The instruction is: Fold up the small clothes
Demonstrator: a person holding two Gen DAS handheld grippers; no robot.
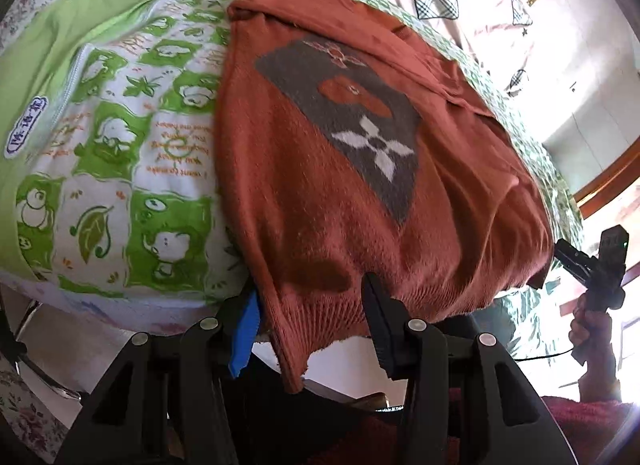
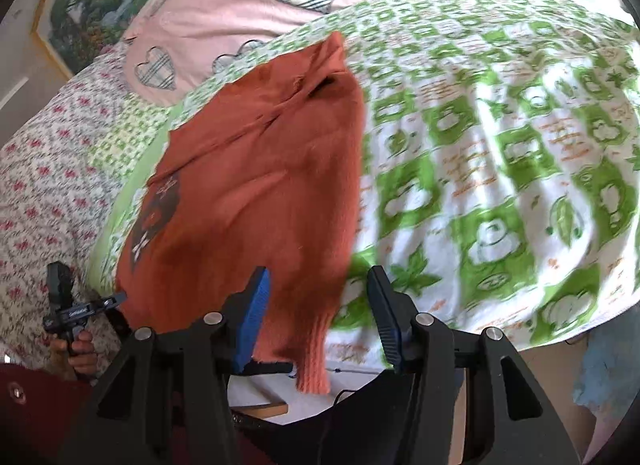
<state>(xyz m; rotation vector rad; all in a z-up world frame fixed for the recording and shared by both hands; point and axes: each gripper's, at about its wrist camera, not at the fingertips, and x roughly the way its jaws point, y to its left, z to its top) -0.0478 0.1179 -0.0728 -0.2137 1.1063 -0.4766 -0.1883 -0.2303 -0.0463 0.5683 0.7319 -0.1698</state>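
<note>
- Left wrist view: we see our left gripper (image 1: 312,325) with jaws apart, the ribbed hem corner of the rust-orange sweater (image 1: 320,193) hanging between them, not pinched.
- Right wrist view: our right gripper (image 2: 320,321) also stands apart around the opposite hem corner.
- Beyond, we see the sweater lying flat on a green-and-white printed quilt (image 2: 500,169), a pink heart-patterned duvet (image 2: 248,1) behind it.

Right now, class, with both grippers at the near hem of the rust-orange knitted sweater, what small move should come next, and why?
Probably close both sets of jaws on the ribbed hem. The rust-orange knitted sweater lies flat on the green-and-white printed quilt, and a hem corner hangs between the open jaws of the left gripper and right gripper, unpinched.
</note>
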